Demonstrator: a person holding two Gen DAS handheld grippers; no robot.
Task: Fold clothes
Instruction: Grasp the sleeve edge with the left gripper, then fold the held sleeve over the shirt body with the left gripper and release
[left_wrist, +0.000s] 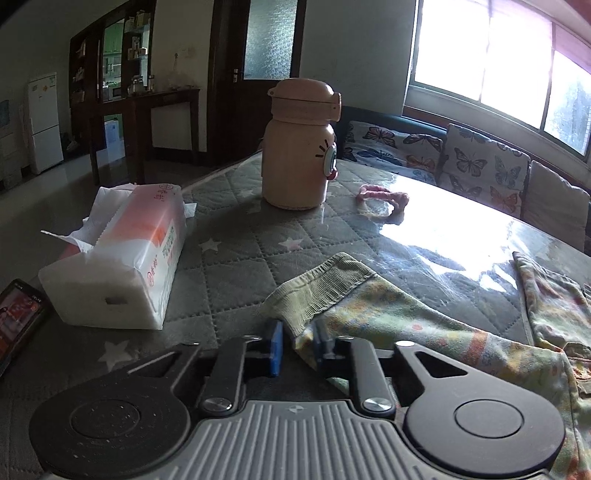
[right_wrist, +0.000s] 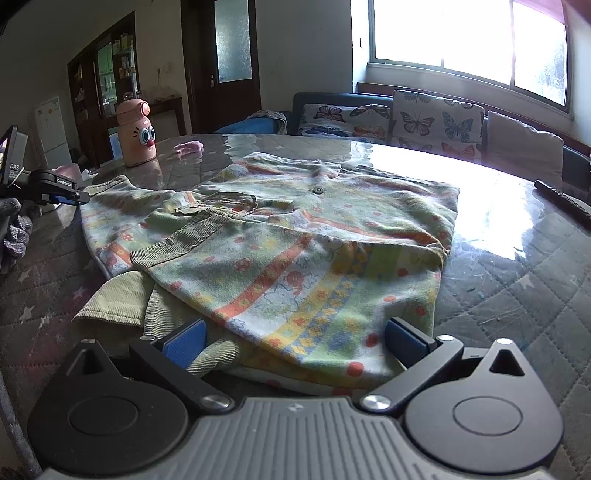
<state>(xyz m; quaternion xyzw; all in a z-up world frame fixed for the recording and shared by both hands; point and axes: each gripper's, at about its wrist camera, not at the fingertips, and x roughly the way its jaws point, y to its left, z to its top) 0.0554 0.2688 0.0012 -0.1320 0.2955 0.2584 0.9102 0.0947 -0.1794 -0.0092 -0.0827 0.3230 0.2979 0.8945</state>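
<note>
Taking the peach-coloured flask with a flip lid and cartoon eyes (left_wrist: 298, 147) as the marker on the grey quilted, star-printed table cover under clear glossy film (left_wrist: 236, 236), the farthest thing to its left and nearer the camera in the left wrist view is a dark phone with a lit red screen (left_wrist: 16, 325), its text too small to read. Between the phone and the flask lies a white soft pack of tissues with orange panels (left_wrist: 122, 258), a sheet pulled up at its top; it carries red and green print in small characters that I cannot make out. Just right of the flask lies a small pink scrunchie-like loop (left_wrist: 384, 201). In front of the flask and to its right is the pale green child's shirt with orange, yellow and blue flower stripes and ribbed cuffs (right_wrist: 295, 236), spread flat with a dark button at its middle. The left gripper (left_wrist: 297, 345) has its blue-padded fingers drawn narrow, pinching the edge of one sleeve just behind the ribbed cuff. In the right wrist view that same tool shows at the far left, below the flask, with "GenRobot.AI" and "DAS" in white on its black body. The right gripper (right_wrist: 295, 341) stands with its fingers wide, the shirt's near hem lying between them, the pads not pressing it.
</note>
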